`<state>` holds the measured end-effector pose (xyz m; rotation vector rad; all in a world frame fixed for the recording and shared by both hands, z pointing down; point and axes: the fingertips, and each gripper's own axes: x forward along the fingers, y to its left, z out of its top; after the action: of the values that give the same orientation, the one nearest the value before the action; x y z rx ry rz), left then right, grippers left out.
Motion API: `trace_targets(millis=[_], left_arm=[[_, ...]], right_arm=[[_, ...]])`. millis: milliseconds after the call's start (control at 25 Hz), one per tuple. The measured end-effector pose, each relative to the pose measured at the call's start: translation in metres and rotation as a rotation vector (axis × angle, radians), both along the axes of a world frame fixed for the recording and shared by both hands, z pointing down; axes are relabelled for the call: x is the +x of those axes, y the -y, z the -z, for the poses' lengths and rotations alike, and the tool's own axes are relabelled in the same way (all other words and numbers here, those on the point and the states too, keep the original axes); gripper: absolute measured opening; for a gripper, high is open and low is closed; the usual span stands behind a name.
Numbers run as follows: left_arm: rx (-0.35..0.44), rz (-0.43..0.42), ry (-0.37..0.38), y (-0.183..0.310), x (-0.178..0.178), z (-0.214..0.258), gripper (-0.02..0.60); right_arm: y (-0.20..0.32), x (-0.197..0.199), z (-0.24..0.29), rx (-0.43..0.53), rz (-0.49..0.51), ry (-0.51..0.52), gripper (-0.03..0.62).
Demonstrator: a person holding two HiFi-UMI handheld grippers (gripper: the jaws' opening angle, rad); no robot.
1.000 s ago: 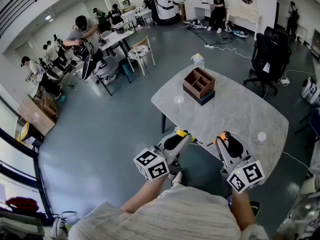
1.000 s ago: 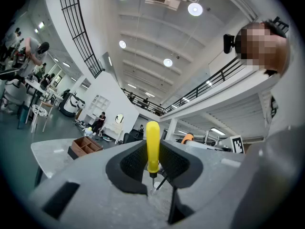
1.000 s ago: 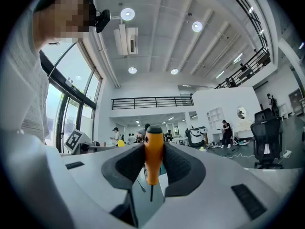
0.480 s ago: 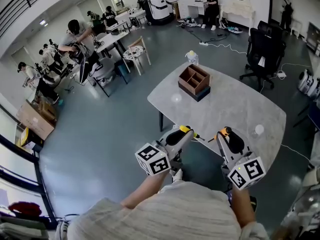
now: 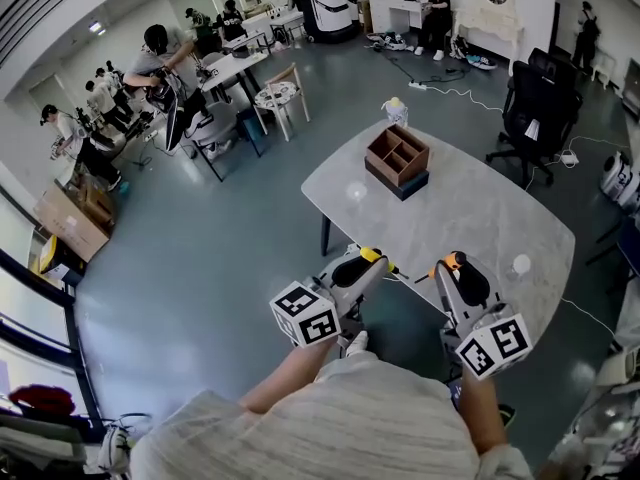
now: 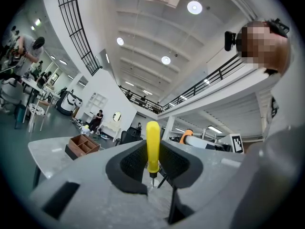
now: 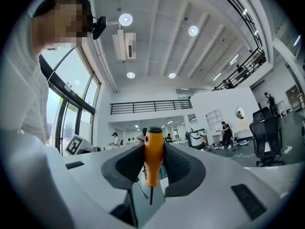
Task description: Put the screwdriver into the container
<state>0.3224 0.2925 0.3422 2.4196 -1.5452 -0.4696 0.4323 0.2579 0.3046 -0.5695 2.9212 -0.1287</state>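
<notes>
In the head view a wooden container (image 5: 398,156) with several compartments stands on a dark base at the far end of the marble table (image 5: 480,218). My left gripper (image 5: 370,259) hovers over the near table edge, shut on a yellow-handled screwdriver (image 6: 153,146) whose tip points back toward me. Beside it my right gripper (image 5: 452,264) is shut on an orange-handled screwdriver (image 7: 153,157), held the same way. The container (image 6: 83,145) shows low at the left of the left gripper view, well ahead of the left gripper (image 6: 152,160). The right gripper (image 7: 153,165) points over the room.
A small white round object (image 5: 521,266) lies on the table's right side. A black office chair (image 5: 532,108) stands beyond the table at right. Several people work at desks (image 5: 232,68) far left; grey floor lies left of the table.
Both grippers stay almost where they were, each still gripping its screwdriver. Only the head view sways slightly.
</notes>
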Motion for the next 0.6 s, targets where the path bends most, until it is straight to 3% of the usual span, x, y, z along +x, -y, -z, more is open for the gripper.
trace_targets(millis=[600], left_arm=[[-0.01, 0.016, -0.046, 0.023, -0.043, -0.011, 0.083]], right_arm=[[0.023, -0.045, -0.001, -0.024, 0.013, -0.014, 0.12]])
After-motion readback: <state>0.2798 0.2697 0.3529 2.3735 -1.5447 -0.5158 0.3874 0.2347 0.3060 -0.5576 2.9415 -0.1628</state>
